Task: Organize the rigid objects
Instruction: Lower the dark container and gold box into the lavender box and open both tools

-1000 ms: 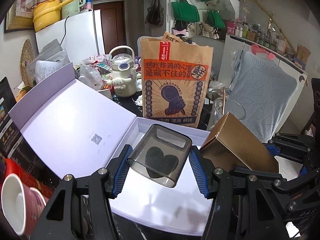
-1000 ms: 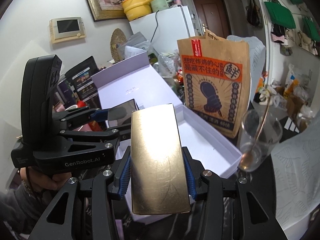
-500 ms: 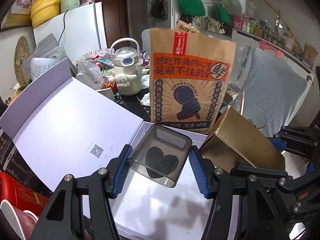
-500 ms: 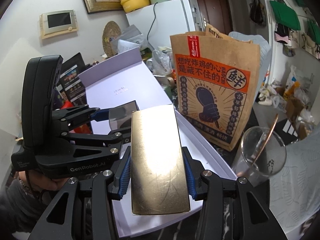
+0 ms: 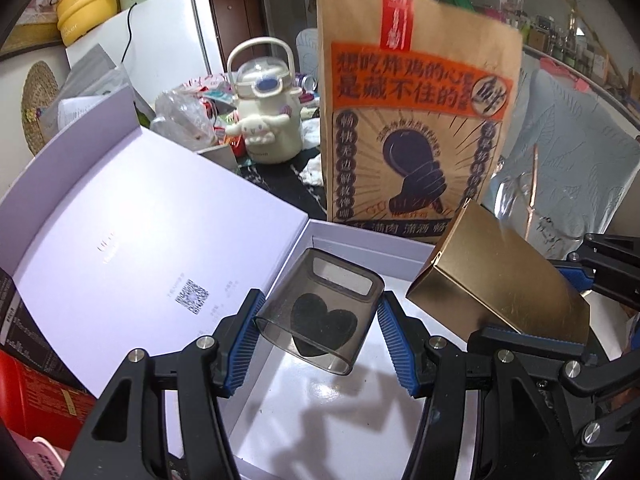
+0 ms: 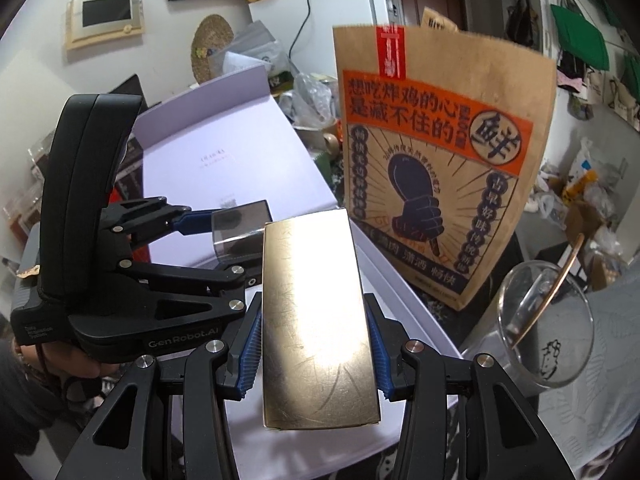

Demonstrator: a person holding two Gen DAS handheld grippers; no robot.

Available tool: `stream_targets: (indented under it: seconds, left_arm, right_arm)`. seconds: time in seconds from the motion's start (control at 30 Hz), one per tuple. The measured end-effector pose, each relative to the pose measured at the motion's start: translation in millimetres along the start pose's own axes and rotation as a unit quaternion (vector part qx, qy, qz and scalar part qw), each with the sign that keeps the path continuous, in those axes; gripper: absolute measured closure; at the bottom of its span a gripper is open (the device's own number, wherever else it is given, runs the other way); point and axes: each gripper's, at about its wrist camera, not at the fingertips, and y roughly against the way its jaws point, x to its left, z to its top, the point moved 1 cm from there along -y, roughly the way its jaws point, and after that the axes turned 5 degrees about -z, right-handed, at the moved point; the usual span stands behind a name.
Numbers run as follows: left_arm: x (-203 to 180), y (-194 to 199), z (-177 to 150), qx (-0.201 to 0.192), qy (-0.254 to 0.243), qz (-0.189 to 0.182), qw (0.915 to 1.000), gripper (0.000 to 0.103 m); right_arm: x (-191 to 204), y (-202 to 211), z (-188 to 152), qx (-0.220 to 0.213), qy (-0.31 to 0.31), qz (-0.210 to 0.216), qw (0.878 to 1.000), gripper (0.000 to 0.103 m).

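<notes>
Over white box (image 5: pixel 352 420), both tilted-down grippers grip containers

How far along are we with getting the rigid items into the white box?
Done: the white box lies open, nothing visibly set in it. In hand: the left gripper clamps the smoky clear container; the right gripper clamps the gold box, both above the tray. Left: lower, release both, close the lid.
</notes>
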Motion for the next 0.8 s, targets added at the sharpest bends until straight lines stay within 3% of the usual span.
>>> stream_targets:
  seconds: [0.8]
  left_arm:
    - [-15.3, -46.6, -10.8, 0.069, -0.026, 0.047, 0.9962, 0.046]
  right_arm:
    - [-7.4, -43.9, -11.4, 0.067, 0.008, -0.033, 0.997, 0.058]
